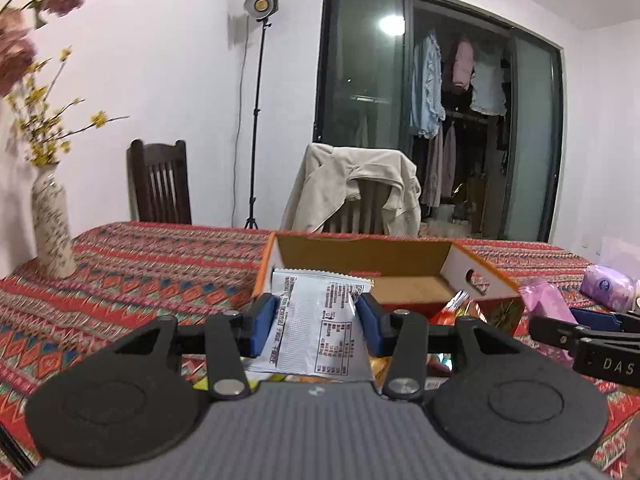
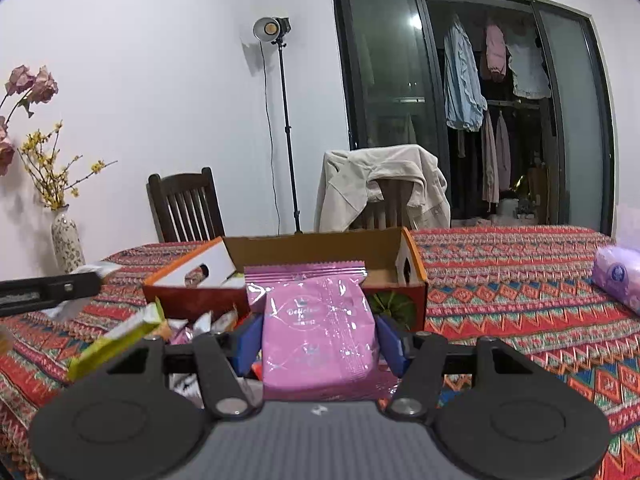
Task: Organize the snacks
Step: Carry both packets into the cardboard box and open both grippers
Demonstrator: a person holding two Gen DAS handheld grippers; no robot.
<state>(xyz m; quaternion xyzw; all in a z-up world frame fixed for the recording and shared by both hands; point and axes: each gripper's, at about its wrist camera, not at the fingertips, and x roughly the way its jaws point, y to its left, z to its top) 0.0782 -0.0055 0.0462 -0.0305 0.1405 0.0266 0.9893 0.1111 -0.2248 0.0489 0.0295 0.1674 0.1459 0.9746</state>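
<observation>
My left gripper (image 1: pixel 316 316) is shut on a white snack packet (image 1: pixel 316 320) with black print, held above the table just in front of an open cardboard box (image 1: pixel 472 264). My right gripper (image 2: pixel 318 340) is shut on a pink snack packet (image 2: pixel 316 332), its blue pads pressing both sides. That packet hangs in front of the same cardboard box (image 2: pixel 320 248). Several loose snacks (image 2: pixel 120 338) lie in a pile on the cloth below and left of the right gripper. The right gripper's finger (image 1: pixel 580 336) with the pink packet (image 1: pixel 544 304) shows at the right edge of the left wrist view.
A patterned red tablecloth (image 2: pixel 520 280) covers the table. A vase of flowers (image 1: pixel 52 224) stands at the left. A purple tissue pack (image 2: pixel 618 276) lies at the right. Two chairs (image 2: pixel 184 208), one draped with a beige jacket (image 2: pixel 380 188), and a lamp stand (image 2: pixel 284 120) are behind the table.
</observation>
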